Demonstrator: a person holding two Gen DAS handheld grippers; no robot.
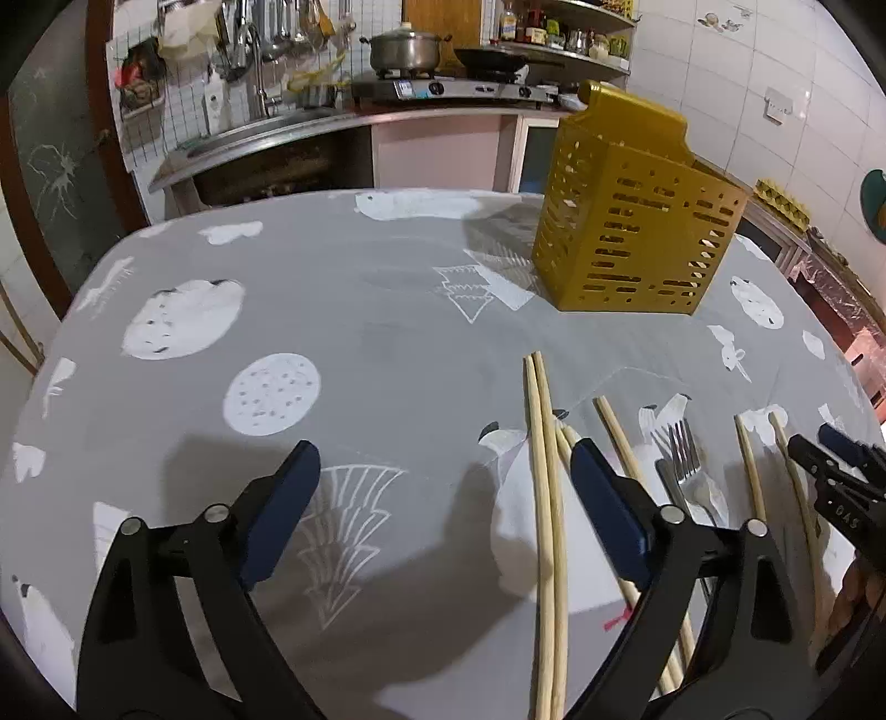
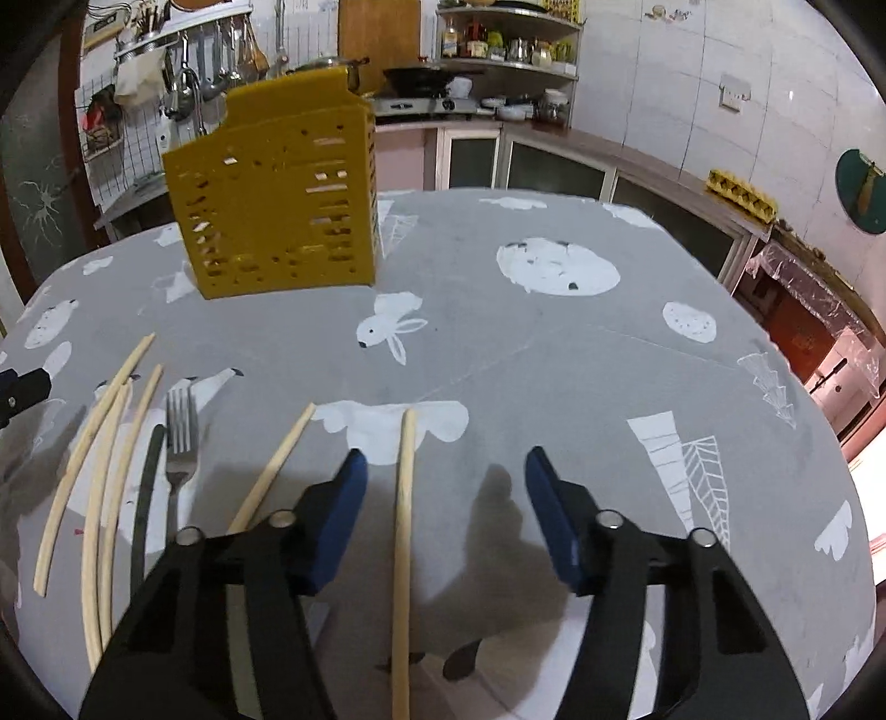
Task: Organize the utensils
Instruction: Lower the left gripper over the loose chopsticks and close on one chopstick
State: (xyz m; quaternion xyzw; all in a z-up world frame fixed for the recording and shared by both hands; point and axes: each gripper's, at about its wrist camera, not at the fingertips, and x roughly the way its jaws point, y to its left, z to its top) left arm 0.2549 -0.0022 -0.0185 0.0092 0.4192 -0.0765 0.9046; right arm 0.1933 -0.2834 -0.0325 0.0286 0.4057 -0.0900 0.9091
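A yellow slotted utensil holder stands upright at the far side of the grey patterned table. Several pale chopsticks, a steel fork and a dark utensil lie flat near the front edge. My left gripper is open above the cloth; a pair of chopsticks runs between its fingers, close to the right one, untouched. My right gripper stands partly open over a single chopstick, which lies near its left finger with no pad pressing on it.
A sink counter, a stove with a pot and spice shelves stand behind the table. An egg tray rests on the right-hand counter. The table's rounded edge drops off at the right.
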